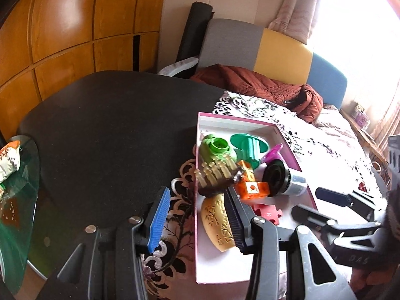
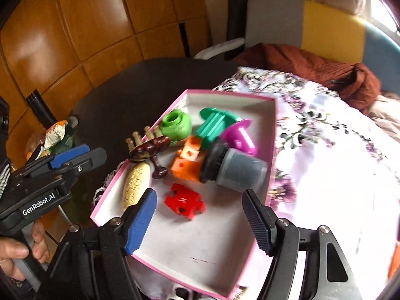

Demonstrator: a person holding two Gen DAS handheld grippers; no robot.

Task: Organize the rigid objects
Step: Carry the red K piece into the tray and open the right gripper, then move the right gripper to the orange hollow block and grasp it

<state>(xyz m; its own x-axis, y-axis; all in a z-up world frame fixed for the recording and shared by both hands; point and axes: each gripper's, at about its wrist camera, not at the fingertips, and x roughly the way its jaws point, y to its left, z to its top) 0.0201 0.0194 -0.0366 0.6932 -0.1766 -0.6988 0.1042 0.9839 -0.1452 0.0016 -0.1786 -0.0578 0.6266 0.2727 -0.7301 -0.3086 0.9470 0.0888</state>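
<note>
While both grippers (image 2: 200, 221) (image 1: 197, 215) are hovering open and empty, the stiff, light red puzzle piece (image 2: 185, 201) is inviting an edge pinch.

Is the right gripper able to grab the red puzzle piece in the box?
Probably yes. The right gripper has open, empty jaws right in front of the red puzzle piece, which lies alone on the bare box floor with nothing over it.

Inside the pink-rimmed box (image 2: 272, 135), a red puzzle piece (image 2: 185, 203) lies flat nearest its front, orange cubes (image 2: 186, 161) and a grey-black cylinder (image 2: 235, 168) tipped on its side behind it.
</note>
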